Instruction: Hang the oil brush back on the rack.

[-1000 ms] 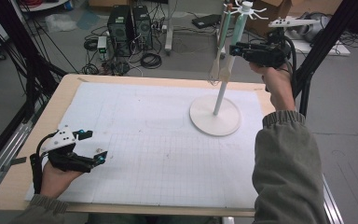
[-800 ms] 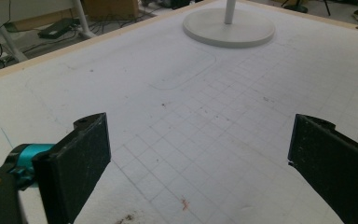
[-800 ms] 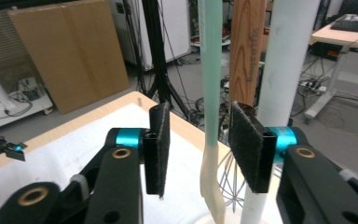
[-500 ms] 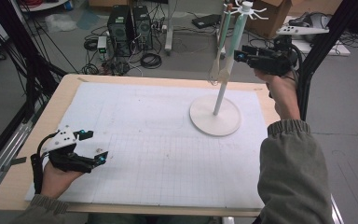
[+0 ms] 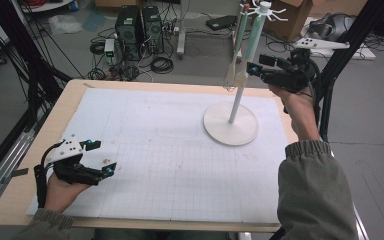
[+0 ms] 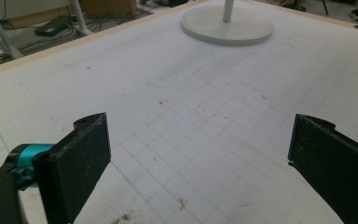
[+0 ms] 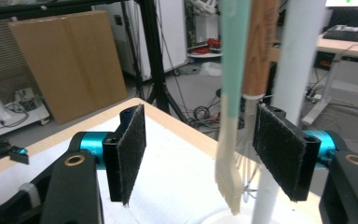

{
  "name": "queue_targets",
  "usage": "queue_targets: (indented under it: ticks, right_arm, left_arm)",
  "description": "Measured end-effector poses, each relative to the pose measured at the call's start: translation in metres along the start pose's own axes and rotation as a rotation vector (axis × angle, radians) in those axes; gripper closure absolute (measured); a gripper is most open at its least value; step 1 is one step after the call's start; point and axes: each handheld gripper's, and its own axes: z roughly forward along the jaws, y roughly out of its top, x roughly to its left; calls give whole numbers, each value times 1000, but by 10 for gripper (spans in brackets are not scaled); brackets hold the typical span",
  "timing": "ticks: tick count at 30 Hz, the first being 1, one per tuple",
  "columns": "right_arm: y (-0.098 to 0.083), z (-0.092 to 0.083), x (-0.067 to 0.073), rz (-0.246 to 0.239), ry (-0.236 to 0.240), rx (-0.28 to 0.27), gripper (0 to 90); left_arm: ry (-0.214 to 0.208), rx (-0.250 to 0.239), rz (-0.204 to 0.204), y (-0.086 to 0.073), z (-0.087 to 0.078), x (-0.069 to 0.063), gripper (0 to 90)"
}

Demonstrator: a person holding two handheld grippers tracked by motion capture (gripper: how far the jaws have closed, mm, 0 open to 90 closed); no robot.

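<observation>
one white stand [image 5: 230,123], a round flat base with a tall post and small hooks at its top, sits on the right part of the white gridded mat [image 5: 160,150] that covers the light wooden table [image 5: 75,90]. two utensils hang from its hooks, side by side next to the post: one brush with a mint-green handle and pale bristles [image 7: 230,116] and one utensil with a brown wooden handle [image 7: 260,46], its lower end hidden. the right gripper [image 5: 254,67] is raised to them, level with their lower ends; its jaws have just been opening and now stand wide, with the brush's bristle end between the pads and no pad pressing on it. the left gripper [image 5: 101,157] rests low on the mat at the near left corner, well apart from the stand, jaws wide and nothing between them.
</observation>
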Motion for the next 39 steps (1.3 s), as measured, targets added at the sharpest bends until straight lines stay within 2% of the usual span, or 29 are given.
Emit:
queue_targets:
  ticks: [17, 24, 28, 35, 39]
  right_arm:
    - [-34, 10, 26, -20, 39, 14, 304]
    - [-52, 16, 35, -30, 57, 41, 303]
    - [-61, 18, 38, -26, 52, 43, 294]
    - [-78, 17, 44, -52, 47, 59, 284]
    - [-88, 15, 45, -42, 43, 62, 250]
  left_arm:
    - [-7, -4, -5, 0, 0, -1, 61]
    - [-11, 0, -6, -1, 0, -1, 61]
    - [-5, -2, -4, -1, -2, 0, 61]
    - [-7, 2, -6, -1, -1, 0, 61]
    - [-10, 4, -6, -1, -1, 0, 61]
